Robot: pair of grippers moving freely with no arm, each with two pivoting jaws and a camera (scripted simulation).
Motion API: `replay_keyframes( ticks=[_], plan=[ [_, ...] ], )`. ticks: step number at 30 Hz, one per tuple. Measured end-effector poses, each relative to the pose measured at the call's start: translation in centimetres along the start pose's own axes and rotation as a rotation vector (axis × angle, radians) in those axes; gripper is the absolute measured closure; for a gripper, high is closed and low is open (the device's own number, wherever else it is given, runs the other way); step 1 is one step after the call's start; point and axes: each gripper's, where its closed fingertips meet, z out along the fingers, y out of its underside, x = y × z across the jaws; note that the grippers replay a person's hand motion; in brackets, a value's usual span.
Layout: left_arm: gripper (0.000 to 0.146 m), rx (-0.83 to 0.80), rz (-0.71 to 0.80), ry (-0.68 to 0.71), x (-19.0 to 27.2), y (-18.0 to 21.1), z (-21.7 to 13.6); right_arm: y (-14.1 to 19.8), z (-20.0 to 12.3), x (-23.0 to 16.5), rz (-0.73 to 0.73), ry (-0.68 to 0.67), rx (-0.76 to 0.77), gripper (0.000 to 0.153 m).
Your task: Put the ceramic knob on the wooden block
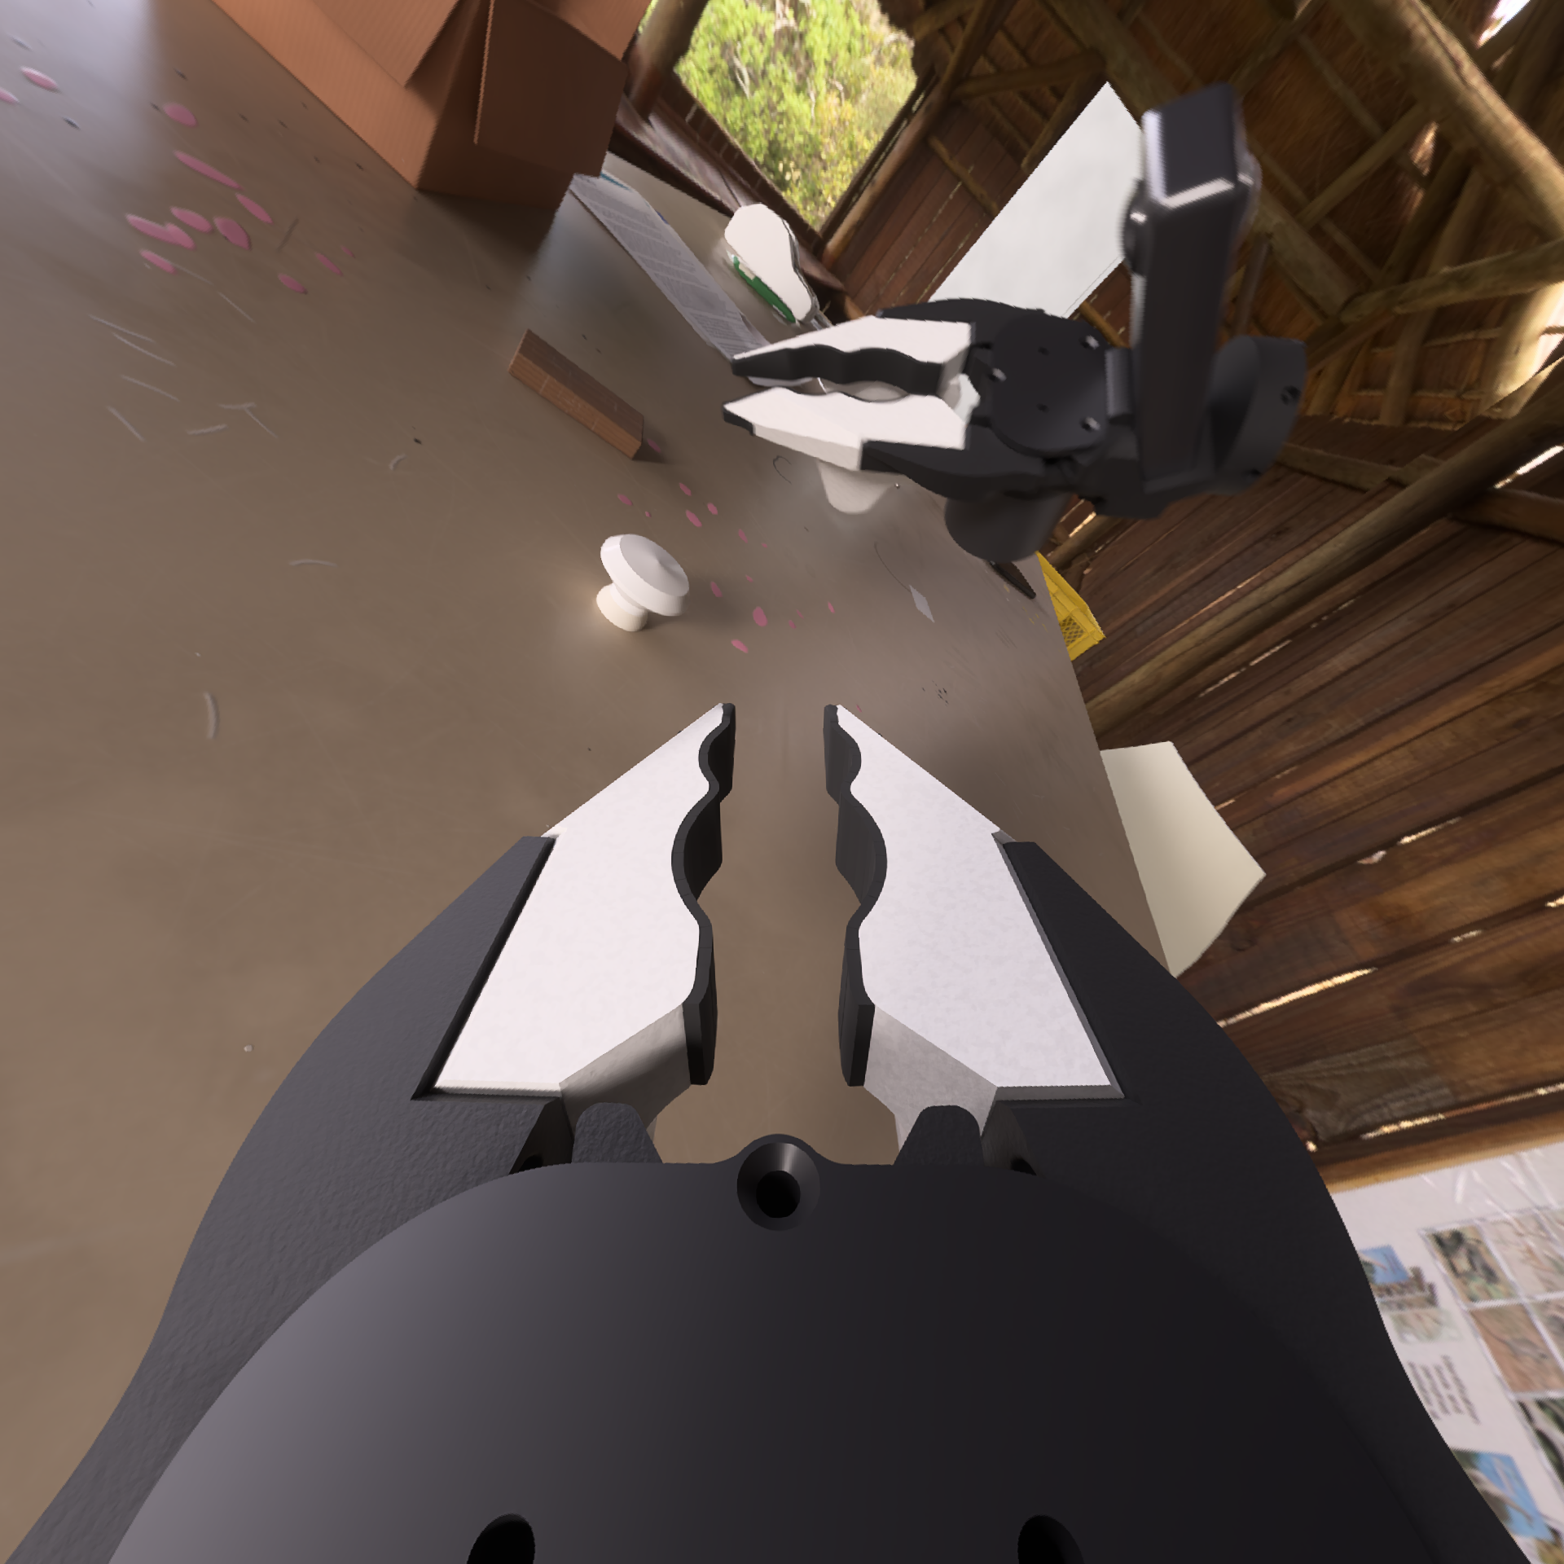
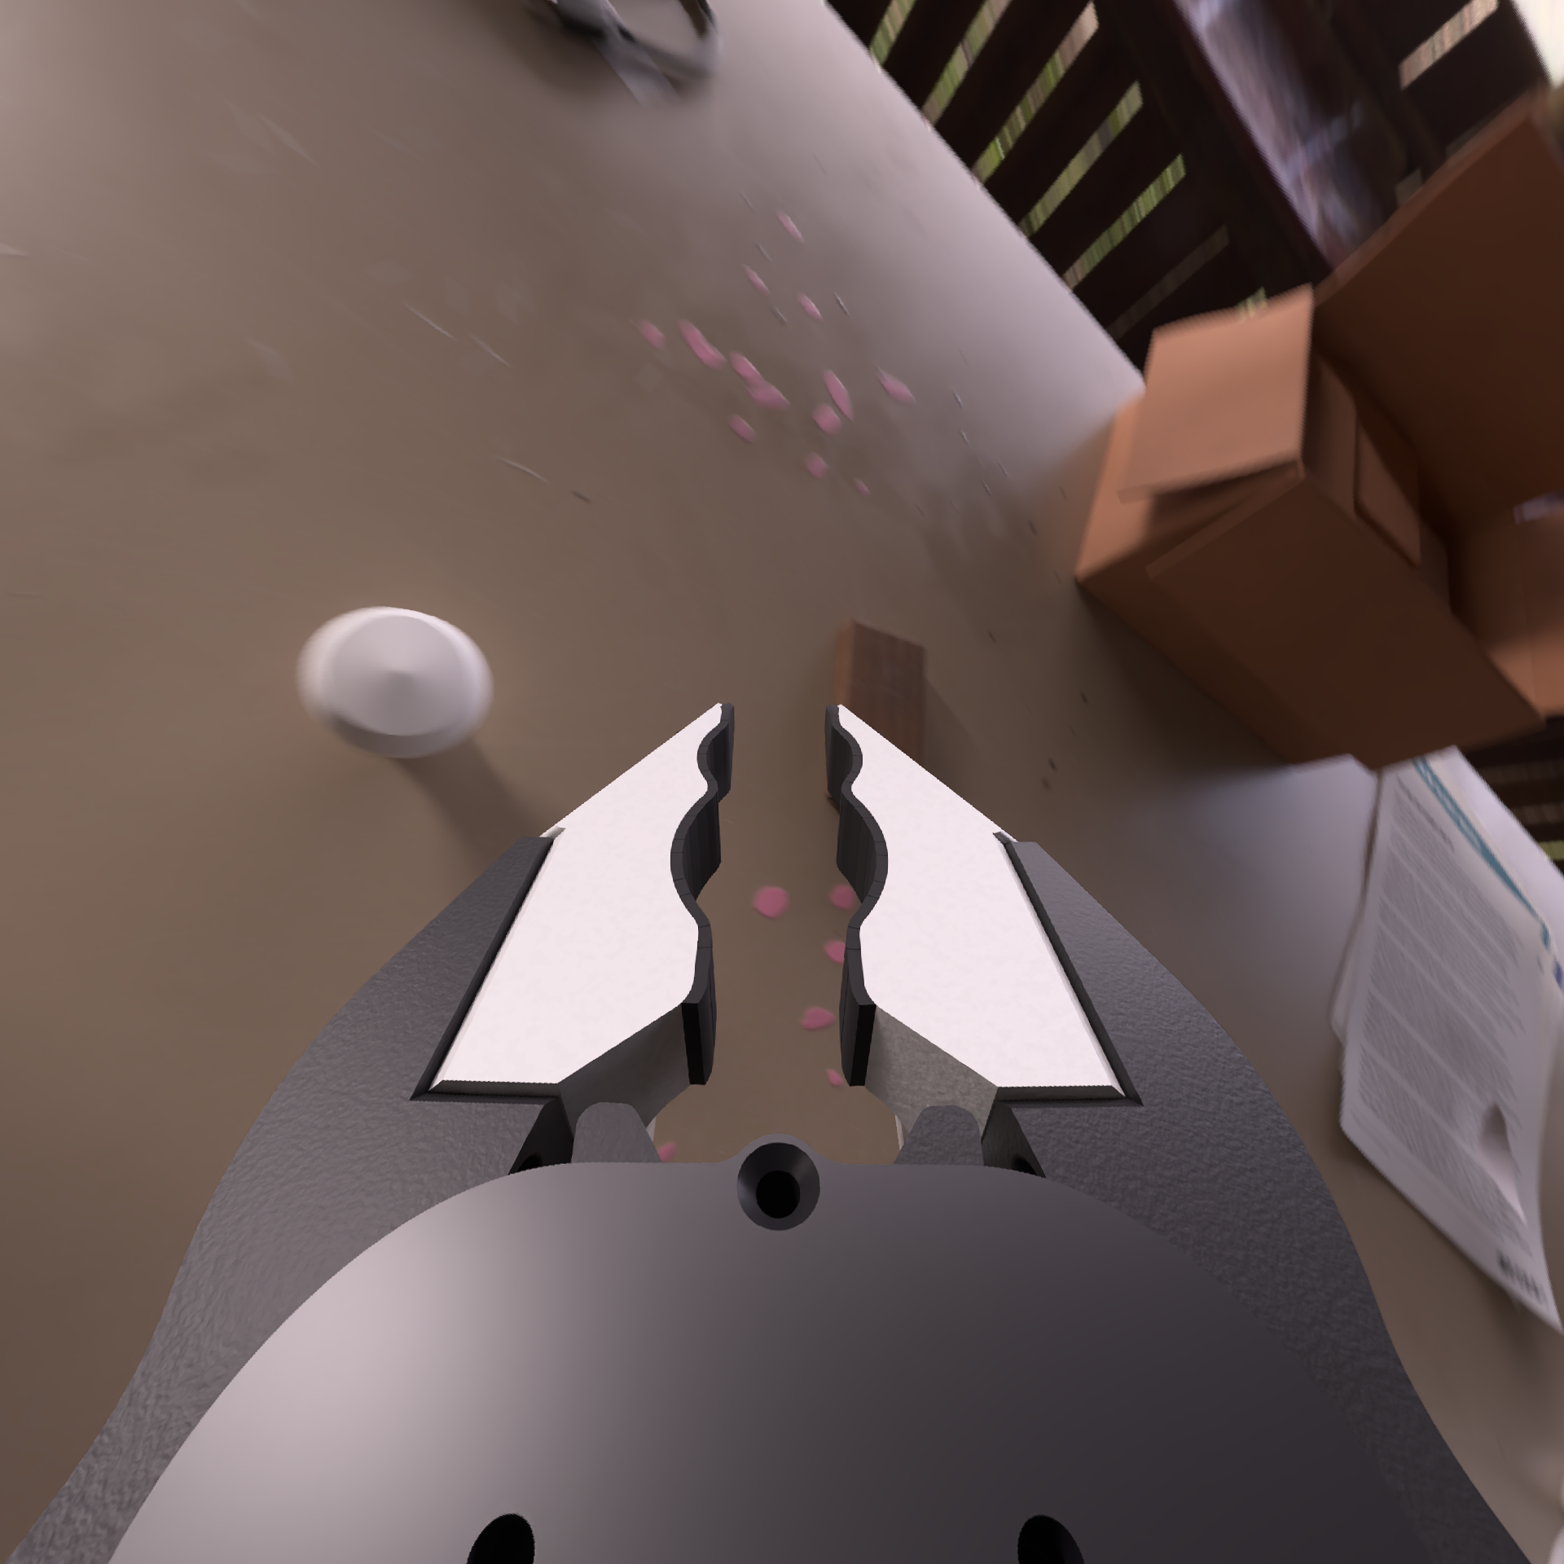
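Both my jaws stand slightly parted and empty above the tabletop (image 1: 338,762), so I judge the reach barely begun: the knob (image 1: 641,591) lies left of my left gripper (image 1: 779,711), apart from the farther block (image 1: 584,398), and needs grasping first.

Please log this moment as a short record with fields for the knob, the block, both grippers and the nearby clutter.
ceramic knob: white, on the table, free of both grippers
wooden block: bare, apart from the knob
left gripper: open, empty, above the table
right gripper: open, empty, hovering beyond the knob, above a white cup
clutter: cardboard box, printed sheet, pink flecks
task state: knob not yet picked up
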Motion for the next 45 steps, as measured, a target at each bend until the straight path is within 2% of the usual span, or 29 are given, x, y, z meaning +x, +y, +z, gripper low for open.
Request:
replay_keyframes(
  ticks=[1,2,3,4,6,7,8,9,11,12,14,15,18,20,22,25,27,33,45],
  plan=[
    [0.126,-0.009,-0.008,0.004,0.0,0.1,0.1,1.0,0.8,1.0,0.020,0.024,-0.053,0.131],
    [0.127,-0.016,-0.014,0.009,0.1,0.2,0.1,1.6,1.5,1.0,0.049,-0.023,-0.109,0.131],
    [0.127,-0.019,-0.019,0.014,0.1,0.3,0.1,1.7,2.0,0.1,0.089,-0.129,-0.137,0.129],
    [0.128,-0.020,-0.021,0.018,0.1,0.3,0.1,1.2,2.1,-1.5,0.144,-0.256,-0.130,0.120],
    [0.129,-0.017,-0.025,0.018,0.1,0.2,0.1,-0.7,1.4,-5.5,0.199,-0.515,-0.045,0.082],
    [0.129,-0.016,-0.030,0.019,0.1,0.2,0.0,-0.9,1.2,-7.2,0.173,-0.580,-0.028,0.065],
    [0.130,-0.016,-0.038,0.024,0.1,0.2,0.1,-0.6,1.3,-8.3,0.122,-0.582,-0.044,0.056],
    [0.130,-0.020,-0.046,0.031,0.1,0.3,0.1,0.1,1.7,-8.9,0.067,-0.530,-0.078,0.054],
    [0.130,-0.029,-0.053,0.046,0.4,0.4,0.2,1.2,2.6,-9.9,-0.004,-0.464,-0.118,0.062],
    [0.130,-0.032,-0.051,0.050,0.5,0.5,0.2,1.0,2.8,-10.4,0.033,-0.481,-0.075,0.073],
    [0.130,-0.035,-0.043,0.049,0.5,0.5,0.2,1.1,3.1,-10.6,0.075,-0.494,-0.056,0.108],
    [0.131,-0.033,-0.040,0.046,0.5,0.5,0.2,1.0,3.2,-9.9,0.073,-0.474,-0.062,0.109],
    [0.131,-0.025,-0.046,0.045,0.4,0.4,0.1,0.5,3.5,-4.6,0.114,-0.280,-0.030,0.109],
    [0.132,-0.027,-0.058,0.055,0.5,0.4,0.1,1.8,4.2,0.2,0.183,-0.135,-0.112,0.109],
    [0.132,-0.032,-0.057,0.061,0.7,0.5,0.2,3.1,5.2,3.2,0.237,-0.094,-0.174,0.109],
    [0.132,-0.038,-0.052,0.063,0.7,0.6,0.2,3.3,6.6,4.1,0.327,-0.206,-0.167,0.109],
    [0.132,-0.034,-0.055,0.062,0.7,0.5,0.2,3.3,6.9,4.2,0.335,-0.228,-0.179,0.109],
    [0.132,-0.035,-0.060,0.067,0.7,0.5,0.2,3.5,7.8,4.3,0.281,-0.211,-0.190,0.109],
    [0.132,-0.034,-0.065,0.074,0.8,0.5,0.2,4.2,8.4,4.0,0.303,-0.227,-0.180,0.109]
  ],
)
